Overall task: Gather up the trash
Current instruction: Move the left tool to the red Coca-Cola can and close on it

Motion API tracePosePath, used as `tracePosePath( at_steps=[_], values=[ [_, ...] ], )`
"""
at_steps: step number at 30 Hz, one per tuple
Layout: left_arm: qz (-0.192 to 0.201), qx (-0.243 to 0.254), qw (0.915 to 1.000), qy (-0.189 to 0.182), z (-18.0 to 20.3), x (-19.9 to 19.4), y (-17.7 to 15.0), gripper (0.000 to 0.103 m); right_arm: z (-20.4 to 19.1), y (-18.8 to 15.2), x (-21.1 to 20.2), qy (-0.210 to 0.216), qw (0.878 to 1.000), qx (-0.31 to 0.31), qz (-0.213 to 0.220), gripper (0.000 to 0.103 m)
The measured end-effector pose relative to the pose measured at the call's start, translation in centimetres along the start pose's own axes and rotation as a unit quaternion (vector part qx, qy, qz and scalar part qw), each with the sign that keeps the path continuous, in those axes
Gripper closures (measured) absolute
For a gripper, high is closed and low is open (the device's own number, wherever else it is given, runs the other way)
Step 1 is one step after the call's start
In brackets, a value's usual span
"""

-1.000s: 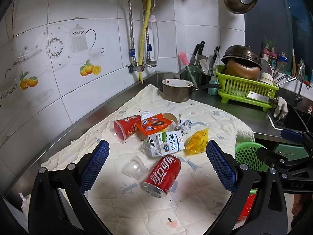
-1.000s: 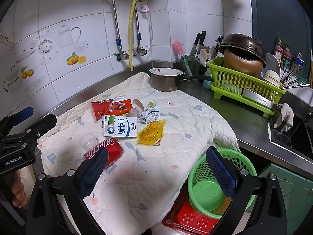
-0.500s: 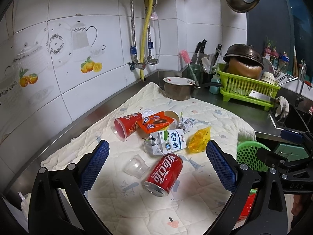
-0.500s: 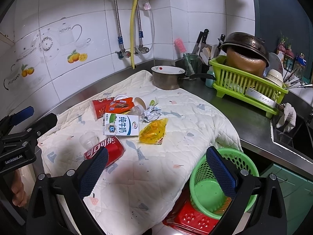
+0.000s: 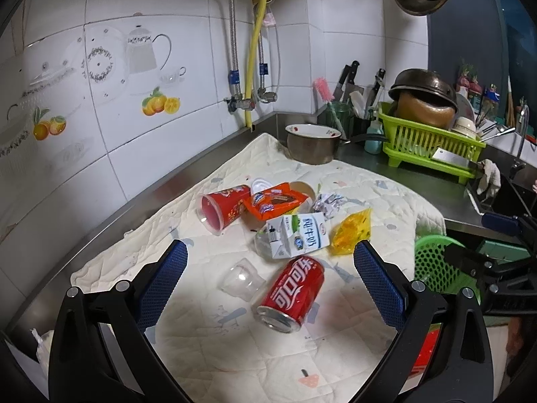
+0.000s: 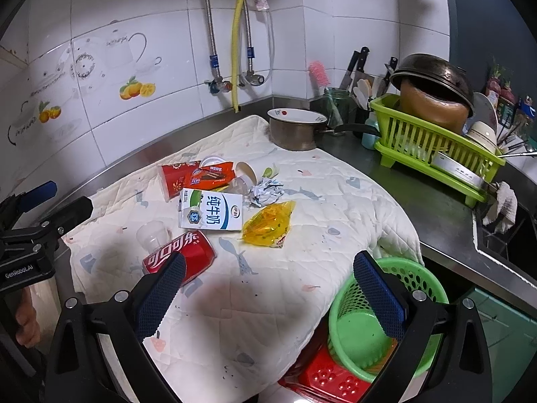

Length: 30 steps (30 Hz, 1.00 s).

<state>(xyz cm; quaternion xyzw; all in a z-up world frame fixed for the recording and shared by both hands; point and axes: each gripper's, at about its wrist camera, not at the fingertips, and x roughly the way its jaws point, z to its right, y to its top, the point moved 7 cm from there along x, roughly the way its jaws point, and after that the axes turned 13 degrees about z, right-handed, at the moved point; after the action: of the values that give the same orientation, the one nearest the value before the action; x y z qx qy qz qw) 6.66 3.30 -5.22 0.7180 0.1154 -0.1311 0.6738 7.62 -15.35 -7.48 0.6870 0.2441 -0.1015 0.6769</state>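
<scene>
Both tongs hang released and empty. Over the last second the left tongs [image 5: 268,275] have eased slightly back from the litter while the right tongs [image 6: 268,285] have crept forward, so no pick has begun. Nearest lies the cola can [image 5: 292,294], then the clear cup [image 5: 242,278], milk carton [image 5: 297,238] and yellow bag [image 5: 350,233], all on the quilted table [image 5: 235,352]. The green basket [image 6: 376,332] waits below its edge.

Both grippers [image 5: 270,275] [image 6: 268,288] agape, empty
</scene>
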Motion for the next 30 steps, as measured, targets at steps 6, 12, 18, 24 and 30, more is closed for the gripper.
tracePosePath(
  at_steps=[6,12,18,24,30],
  values=[
    [-0.014,0.011,0.9994,-0.028,-0.3,0.5,-1.8,0.005,0.3,-0.3,1.0,0.008,1.000,-0.004,-0.006,0.006],
    [-0.046,0.014,0.9948,-0.090,1.3,2.2,-4.1,0.005,0.3,-0.9,2.0,0.013,1.000,0.000,-0.018,0.006],
    [-0.085,0.004,0.9875,-0.133,2.5,5.4,-6.1,0.011,0.3,-1.6,3.1,0.018,0.999,0.004,-0.028,0.006],
    [-0.123,0.008,0.9788,-0.164,3.1,9.8,-7.9,0.016,0.7,-2.1,3.8,0.018,0.999,0.010,-0.035,0.006],
    [-0.154,0.004,0.9741,-0.165,2.9,12.6,-9.6,0.022,1.1,-2.3,4.6,0.017,0.999,0.013,-0.041,0.006]
  ],
)
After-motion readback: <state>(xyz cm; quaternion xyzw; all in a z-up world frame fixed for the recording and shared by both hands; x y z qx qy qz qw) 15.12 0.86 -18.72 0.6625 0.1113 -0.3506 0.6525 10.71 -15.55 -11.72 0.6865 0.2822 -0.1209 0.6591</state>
